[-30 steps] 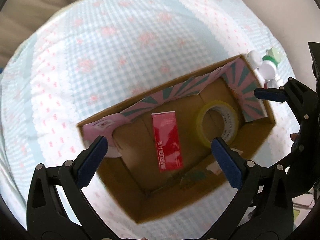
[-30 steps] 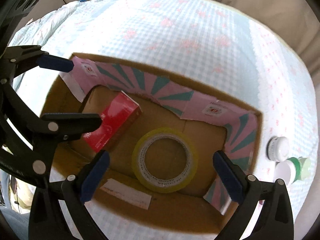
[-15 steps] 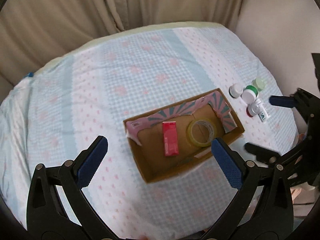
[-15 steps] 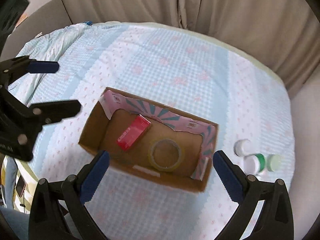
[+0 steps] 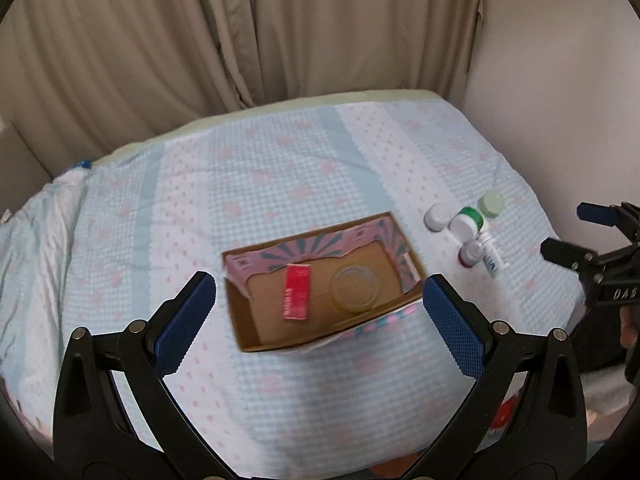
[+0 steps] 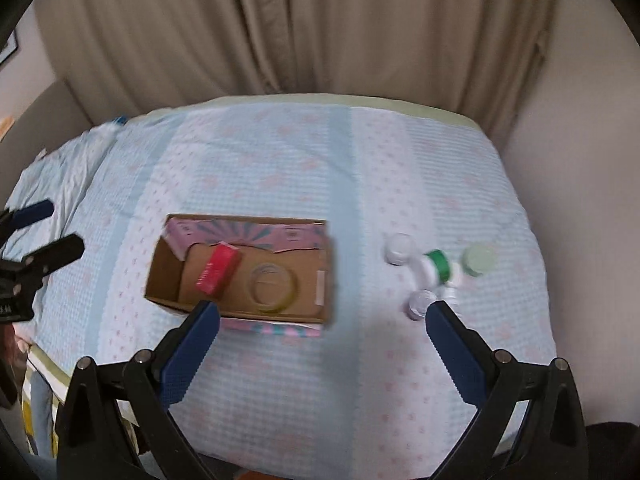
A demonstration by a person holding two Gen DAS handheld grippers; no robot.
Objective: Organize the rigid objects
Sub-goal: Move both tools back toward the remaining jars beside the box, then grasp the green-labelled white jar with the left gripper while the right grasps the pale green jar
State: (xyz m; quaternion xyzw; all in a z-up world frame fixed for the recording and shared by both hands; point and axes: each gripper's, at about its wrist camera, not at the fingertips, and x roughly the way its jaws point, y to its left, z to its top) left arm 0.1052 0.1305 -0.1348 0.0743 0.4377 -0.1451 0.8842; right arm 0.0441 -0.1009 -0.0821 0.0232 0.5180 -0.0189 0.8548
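Observation:
An open cardboard box (image 5: 240, 320) (image 6: 160, 276) sits mid-table on the blue checked cloth. In it lie a red carton (image 5: 297, 297) (image 6: 218, 273) and a yellow tape roll (image 5: 354, 289) (image 6: 273, 286). Right of the box stands a cluster of small jars and bottles: a white jar (image 5: 436, 217) (image 6: 397, 249), a green-banded jar (image 5: 467, 221) (image 6: 435, 265), a pale green lid (image 5: 491, 204) (image 6: 478, 260), a purple-based bottle (image 5: 471, 253) (image 6: 420, 302). My left gripper (image 5: 316, 312) is open and empty, held back above the table's near side. My right gripper (image 6: 320, 332) is open and empty, also held back.
Beige curtains (image 5: 240, 32) hang behind the table, and a plain wall (image 5: 560, 80) stands at the right. The cloth-covered table edge (image 5: 280, 108) curves at the back. The right gripper shows at the right edge of the left wrist view (image 5: 592, 240).
Both grippers have pulled up and back from just above the box; the box now looks small and far. The box contents have not moved.

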